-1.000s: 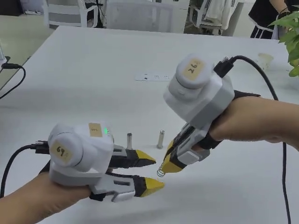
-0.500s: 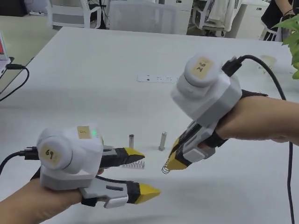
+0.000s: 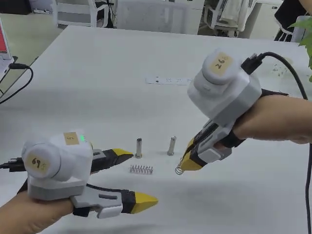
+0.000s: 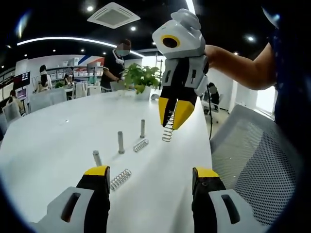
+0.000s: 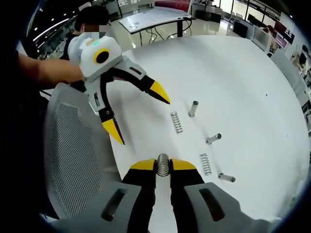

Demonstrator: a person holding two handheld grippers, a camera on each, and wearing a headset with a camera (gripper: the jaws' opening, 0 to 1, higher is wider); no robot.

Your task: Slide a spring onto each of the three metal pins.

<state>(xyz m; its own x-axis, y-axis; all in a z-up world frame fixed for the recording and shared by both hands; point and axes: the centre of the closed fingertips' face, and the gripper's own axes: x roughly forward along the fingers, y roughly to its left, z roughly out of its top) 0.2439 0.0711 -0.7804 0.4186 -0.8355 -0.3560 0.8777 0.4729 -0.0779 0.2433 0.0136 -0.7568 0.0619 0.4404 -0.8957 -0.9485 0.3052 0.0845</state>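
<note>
Two upright metal pins (image 3: pixel 139 147) (image 3: pixel 171 145) stand mid-table, and all three pins (image 4: pixel 97 157) (image 4: pixel 120 141) (image 4: pixel 142 128) line up in the left gripper view. A loose spring (image 3: pixel 141 169) lies in front of them, and another spring (image 4: pixel 140 144) lies between two pins. My right gripper (image 3: pixel 187 164) is shut on a spring (image 3: pixel 179 169) that hangs from its tips, just right of the nearer pins and above the table. That held spring (image 5: pixel 164 165) sits between its jaws (image 5: pixel 163 167). My left gripper (image 3: pixel 135 176) is open and empty, left of the loose spring.
A white power strip (image 3: pixel 168 80) lies farther back on the white table (image 3: pixel 87 87). A black cable (image 3: pixel 19 80) trails at the left edge. A grey mesh chair (image 5: pixel 73 145) stands at the near table edge. A potted plant (image 4: pixel 141 77) stands at the far end.
My left gripper has drawn back to the left and toward me, uncovering the loose spring. My right gripper has shifted slightly right and up with its spring.
</note>
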